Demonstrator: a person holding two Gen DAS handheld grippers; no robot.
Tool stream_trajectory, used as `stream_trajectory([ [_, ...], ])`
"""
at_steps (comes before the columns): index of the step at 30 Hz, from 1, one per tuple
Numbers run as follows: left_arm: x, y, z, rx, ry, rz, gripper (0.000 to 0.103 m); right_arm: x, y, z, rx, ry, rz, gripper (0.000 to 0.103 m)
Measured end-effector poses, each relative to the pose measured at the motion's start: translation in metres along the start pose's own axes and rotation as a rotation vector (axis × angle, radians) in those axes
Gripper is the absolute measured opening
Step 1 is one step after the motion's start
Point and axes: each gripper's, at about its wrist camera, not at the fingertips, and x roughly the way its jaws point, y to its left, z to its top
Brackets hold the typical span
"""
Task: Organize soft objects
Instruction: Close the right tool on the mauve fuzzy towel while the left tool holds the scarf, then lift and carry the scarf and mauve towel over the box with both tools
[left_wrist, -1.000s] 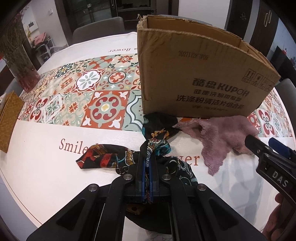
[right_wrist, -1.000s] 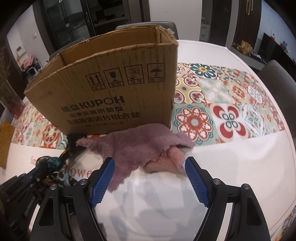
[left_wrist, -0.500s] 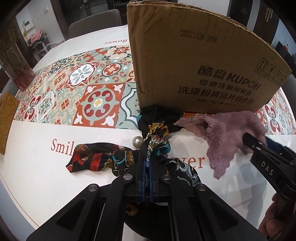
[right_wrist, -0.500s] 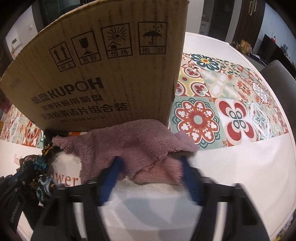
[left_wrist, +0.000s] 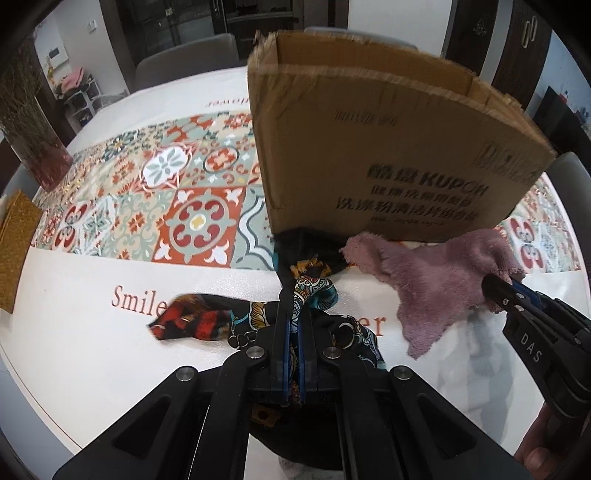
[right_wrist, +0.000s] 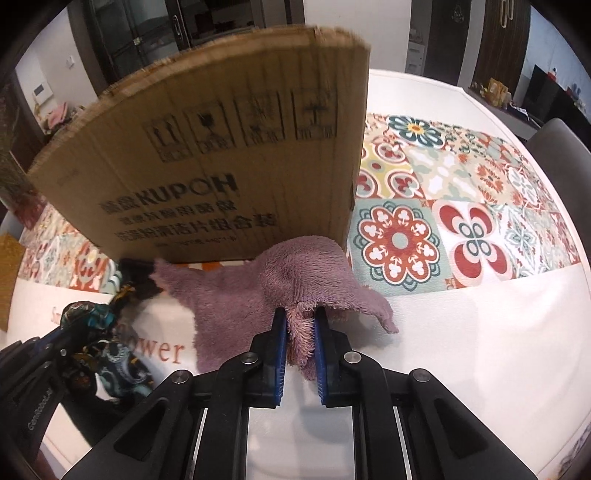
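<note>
Cardboard box (right_wrist: 221, 166) looms behind; left fingers (left_wrist: 291, 314) pinch scarf (left_wrist: 192, 321), right fingers (right_wrist: 317, 321) closing on towel (right_wrist: 258, 291).

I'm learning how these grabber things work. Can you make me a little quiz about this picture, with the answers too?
1. True or false: the fluffy mauve towel lies inside the brown cardboard box.
2. Which gripper pinches the colourful patterned silk scarf? A) left B) right
3. Fill in: the right gripper is closing on a fold of the ____.

Key:
1. False; it lies on the white tablecloth, in front of the box.
2. A; the left gripper is shut on it.
3. Towel.
</note>
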Motion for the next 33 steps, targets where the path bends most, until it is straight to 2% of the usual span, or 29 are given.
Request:
stream_trajectory([
  [23, -0.101, 0.001, 0.001, 0.004, -0.18, -0.044, 0.005, -0.106, 0.007, 0.006, -0.012, -0.206, 0.042, 0.014],
  [33, -0.133, 0.001, 0.005, 0.014, -0.205, -0.098, 0.005, -0.141, 0.011, 0.008, -0.018, -0.265, 0.067, 0.014],
])
